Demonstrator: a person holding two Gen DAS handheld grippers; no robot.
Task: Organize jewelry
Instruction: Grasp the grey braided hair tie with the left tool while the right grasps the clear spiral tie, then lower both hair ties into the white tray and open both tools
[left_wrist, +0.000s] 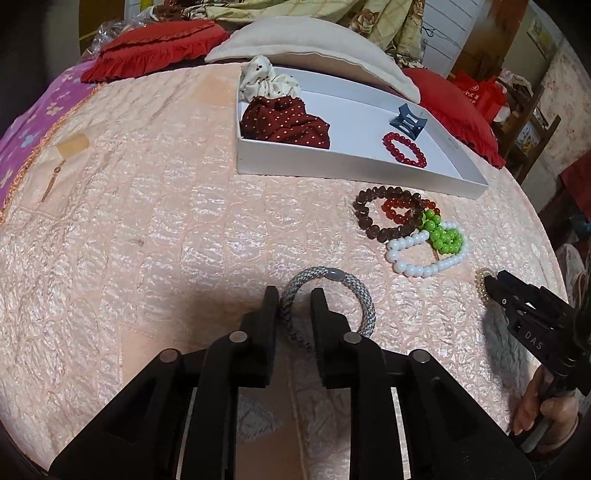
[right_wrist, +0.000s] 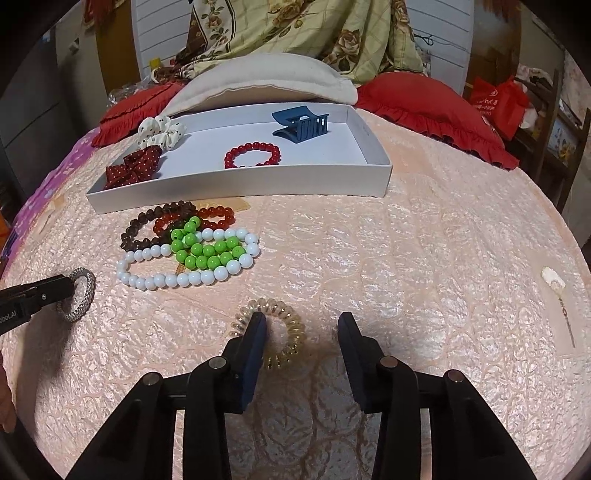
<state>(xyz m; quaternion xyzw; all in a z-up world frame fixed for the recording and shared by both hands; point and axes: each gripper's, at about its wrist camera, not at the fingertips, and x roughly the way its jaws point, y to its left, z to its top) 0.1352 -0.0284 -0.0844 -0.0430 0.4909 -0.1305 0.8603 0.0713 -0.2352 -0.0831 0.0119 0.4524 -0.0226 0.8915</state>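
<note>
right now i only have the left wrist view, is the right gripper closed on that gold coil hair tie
observer: No. The right gripper is open. One finger sits inside the ring of the coil hair tie, the other is outside it, over the bedspread.
operator: anything further right on the bed that i cant see
observer: Yes. A small white-tipped pin-like piece lies alone on the bedspread, to the right of the white tray.

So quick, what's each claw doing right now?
Left gripper: partly closed around the grey braided band; grip uncertain.
Right gripper: open, holding nothing, one finger inside the spiral hair tie.
</note>
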